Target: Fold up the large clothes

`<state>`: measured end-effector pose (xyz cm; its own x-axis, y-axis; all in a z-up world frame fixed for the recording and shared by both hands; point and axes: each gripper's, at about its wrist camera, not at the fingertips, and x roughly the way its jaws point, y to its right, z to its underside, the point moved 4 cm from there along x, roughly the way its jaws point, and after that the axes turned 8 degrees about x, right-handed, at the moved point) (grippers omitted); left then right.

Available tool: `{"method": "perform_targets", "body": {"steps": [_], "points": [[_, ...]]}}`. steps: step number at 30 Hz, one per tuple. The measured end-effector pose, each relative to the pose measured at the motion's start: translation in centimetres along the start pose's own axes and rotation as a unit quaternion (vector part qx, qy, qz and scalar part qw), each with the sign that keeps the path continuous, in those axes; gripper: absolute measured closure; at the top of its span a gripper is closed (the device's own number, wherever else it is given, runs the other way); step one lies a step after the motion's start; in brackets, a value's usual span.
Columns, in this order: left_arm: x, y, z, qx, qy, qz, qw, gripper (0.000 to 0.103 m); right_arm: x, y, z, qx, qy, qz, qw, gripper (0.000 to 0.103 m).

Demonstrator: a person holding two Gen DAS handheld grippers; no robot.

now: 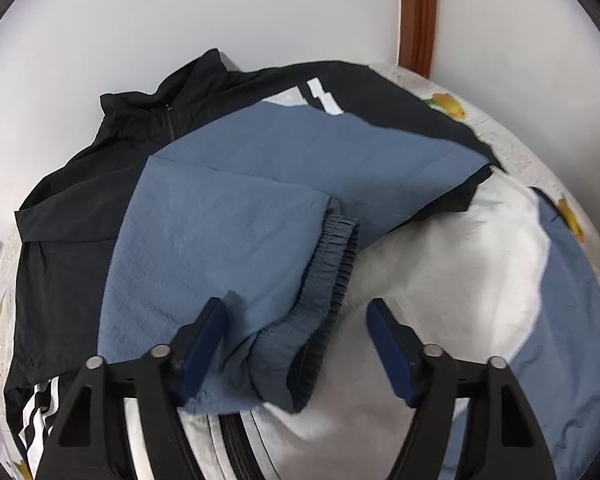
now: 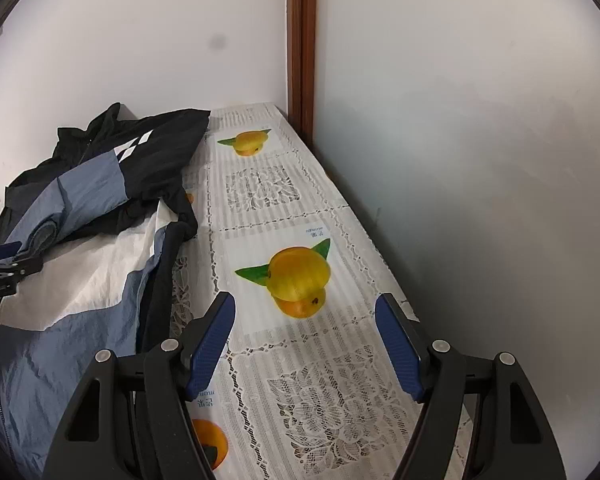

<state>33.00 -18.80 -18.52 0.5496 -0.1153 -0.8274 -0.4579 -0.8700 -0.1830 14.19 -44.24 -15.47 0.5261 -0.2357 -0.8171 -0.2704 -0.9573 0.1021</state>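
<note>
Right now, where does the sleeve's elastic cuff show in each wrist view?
Left wrist view: the elastic cuff lies centre frame, just ahead of the open left gripper, on the jacket's white panel.
Right wrist view: the cuff sits at the far left edge, beside the left gripper.
Shared landmark: the brown wooden post.

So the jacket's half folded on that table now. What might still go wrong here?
The blue sleeve lies loose across the jacket, and the left gripper has its jaws open around the elastic cuff, so the sleeve may slide off the fold. The jacket's collar end is bunched against the wall, so later folds may come out crooked. The right gripper hangs open over bare tablecloth, holding nothing down.
</note>
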Motion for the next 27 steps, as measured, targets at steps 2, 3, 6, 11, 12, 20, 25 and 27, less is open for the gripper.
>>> {"method": "perform_targets", "body": {"steps": [2, 3, 6, 11, 12, 20, 25, 27], "points": [[0.6, -0.1, 0.0, -0.004, -0.003, -0.004, 1.0, 0.048, 0.1, -0.1, 0.1, 0.001, -0.002, 0.001, 1.0, 0.031], [0.8, -0.3, 0.0, -0.006, -0.005, -0.008, 0.9999, 0.063, 0.1, -0.3, 0.1, 0.001, -0.003, 0.001, 1.0, 0.031], [-0.1, -1.5, -0.1, -0.017, 0.013, -0.012, 0.9997, 0.092, -0.1, -1.1, 0.0, -0.003, -0.005, -0.004, 1.0, 0.031], [-4.4, -5.8, 0.3, -0.06, 0.053, -0.003, 0.9968, 0.093, -1.6, -4.6, -0.7, -0.022, 0.012, -0.028, 0.999, 0.031], [-5.4, -7.1, 0.5, -0.067, 0.061, -0.01, 0.9959, 0.093, -1.8, -5.5, -0.8, -0.027, 0.013, -0.033, 0.999, 0.031], [-9.0, -19.0, 3.9, -0.183, 0.074, -0.036, 0.9796, 0.093, -2.9, -15.3, -2.9, -0.081, 0.037, -0.085, 0.992, 0.031], [-6.8, -23.6, 6.4, -0.248, 0.064, -0.005, 0.9666, 0.093, -1.7, -19.6, -3.7, -0.096, 0.032, -0.114, 0.988, 0.031], [-5.4, -24.3, 6.9, -0.263, 0.059, 0.009, 0.963, 0.093, -0.6, -21.0, -3.9, -0.101, 0.024, -0.119, 0.987, 0.031]]}}
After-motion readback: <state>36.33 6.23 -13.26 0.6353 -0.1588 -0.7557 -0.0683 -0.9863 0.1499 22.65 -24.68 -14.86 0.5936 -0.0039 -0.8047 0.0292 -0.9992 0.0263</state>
